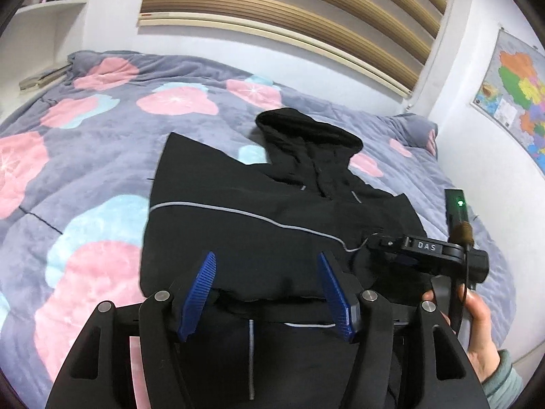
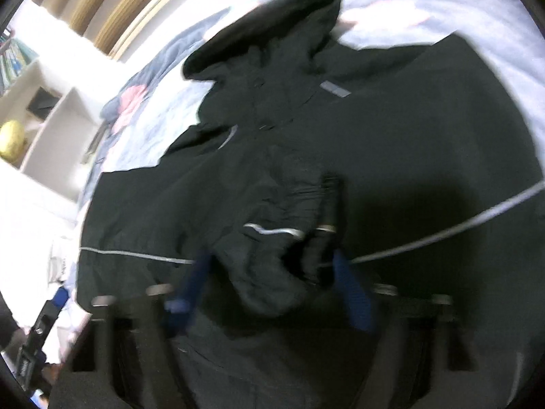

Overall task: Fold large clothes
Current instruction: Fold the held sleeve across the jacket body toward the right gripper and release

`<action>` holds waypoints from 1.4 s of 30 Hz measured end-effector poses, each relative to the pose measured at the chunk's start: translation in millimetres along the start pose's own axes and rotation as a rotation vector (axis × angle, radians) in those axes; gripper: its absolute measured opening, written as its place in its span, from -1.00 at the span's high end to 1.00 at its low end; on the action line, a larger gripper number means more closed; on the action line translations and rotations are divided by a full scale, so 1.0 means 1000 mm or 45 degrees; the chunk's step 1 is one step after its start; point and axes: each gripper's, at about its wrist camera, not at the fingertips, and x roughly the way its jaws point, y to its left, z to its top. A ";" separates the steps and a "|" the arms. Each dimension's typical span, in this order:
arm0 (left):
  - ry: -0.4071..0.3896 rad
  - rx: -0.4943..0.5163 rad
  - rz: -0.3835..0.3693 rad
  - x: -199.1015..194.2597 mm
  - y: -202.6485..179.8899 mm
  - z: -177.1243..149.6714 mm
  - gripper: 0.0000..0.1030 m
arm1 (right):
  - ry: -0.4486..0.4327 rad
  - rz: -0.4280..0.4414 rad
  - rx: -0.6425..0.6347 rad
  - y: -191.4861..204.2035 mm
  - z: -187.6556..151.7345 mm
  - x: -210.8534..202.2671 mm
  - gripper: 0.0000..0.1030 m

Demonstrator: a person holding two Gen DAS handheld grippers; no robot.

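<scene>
Nearest in the left wrist view: left gripper with both blue fingers spread wide, holding nothing, poised over the lower body of the black hooded jacket. Probably parked there to pin or catch the hem for the next fold.

Just beyond and to the right: right gripper reaching in low over the jacket, gripped by the person's right hand. From its own blurred wrist view, right gripper fingers set apart with a bunched sleeve cuff lying between them; touching or not, cannot tell, so grip state cannot tell either. Likely lined up on the cuff to carry the sleeve inward across the chest.

Further out: jacket spread flat, front up, 1 grey reflective stripe crossing it, hood pointing away toward the wall. Flat spread suits folding sleeves first.

Beneath all: floral blanket on the bed, a soft surface likely to let fabric drag.

Farthest: slatted wall panel, and wall map at right.
</scene>
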 end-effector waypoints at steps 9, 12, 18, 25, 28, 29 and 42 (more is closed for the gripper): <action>-0.039 0.061 0.083 0.013 -0.012 0.024 -0.24 | -0.276 -0.157 -0.201 0.015 -0.001 -0.088 0.35; -0.007 0.114 0.094 0.031 -0.025 0.031 -0.24 | -0.390 -0.274 -0.193 -0.006 0.008 -0.126 0.34; 0.264 0.151 0.213 0.124 -0.036 0.017 -0.24 | -0.237 -0.355 -0.067 -0.069 0.014 -0.105 0.34; 0.313 0.232 0.363 0.160 -0.037 -0.005 -0.25 | -0.115 -0.407 -0.052 -0.102 0.006 -0.052 0.34; 0.314 0.233 0.352 0.157 -0.036 -0.002 -0.25 | -0.091 -0.434 -0.058 -0.094 0.009 -0.057 0.19; 0.303 0.229 0.344 0.152 -0.036 0.000 -0.25 | -0.093 -0.445 -0.064 -0.090 0.009 -0.062 0.13; 0.259 0.178 0.190 0.147 -0.059 0.014 -0.25 | -0.082 -0.511 -0.300 -0.018 0.026 -0.024 -0.27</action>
